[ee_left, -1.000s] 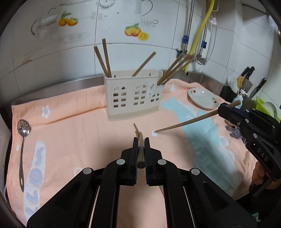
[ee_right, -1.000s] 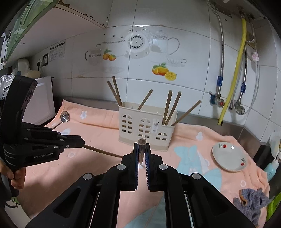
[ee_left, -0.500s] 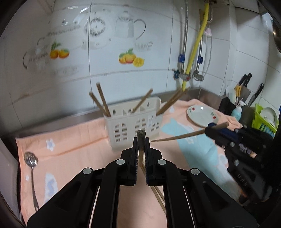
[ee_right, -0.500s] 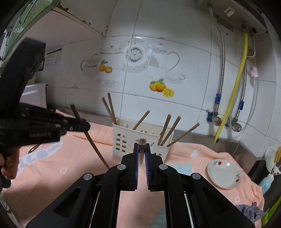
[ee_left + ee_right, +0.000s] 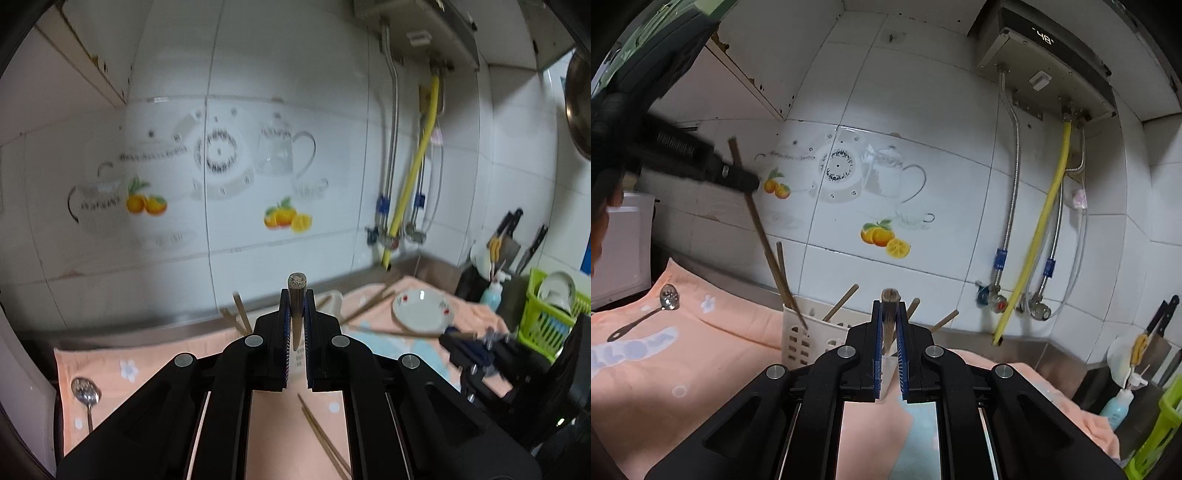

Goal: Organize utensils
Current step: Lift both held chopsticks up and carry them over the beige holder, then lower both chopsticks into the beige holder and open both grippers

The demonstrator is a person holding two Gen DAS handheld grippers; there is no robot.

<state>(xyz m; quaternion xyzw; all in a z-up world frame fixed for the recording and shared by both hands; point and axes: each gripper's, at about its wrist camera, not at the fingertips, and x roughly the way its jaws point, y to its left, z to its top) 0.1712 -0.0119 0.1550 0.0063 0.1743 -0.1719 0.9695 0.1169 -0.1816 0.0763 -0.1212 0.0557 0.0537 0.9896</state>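
Peach-orange towel [image 5: 713, 354] with pale blue shapes and white flowers, cream utensil caddy [image 5: 812, 332], brown chopsticks [image 5: 783, 273], white plate [image 5: 421, 306] with red specks, yellow hose [image 5: 1038, 236]

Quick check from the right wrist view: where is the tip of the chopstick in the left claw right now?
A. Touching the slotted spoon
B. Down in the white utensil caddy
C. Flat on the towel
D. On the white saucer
B: the left claw holds its chopstick steeply, tip dipping into the white utensil caddy.
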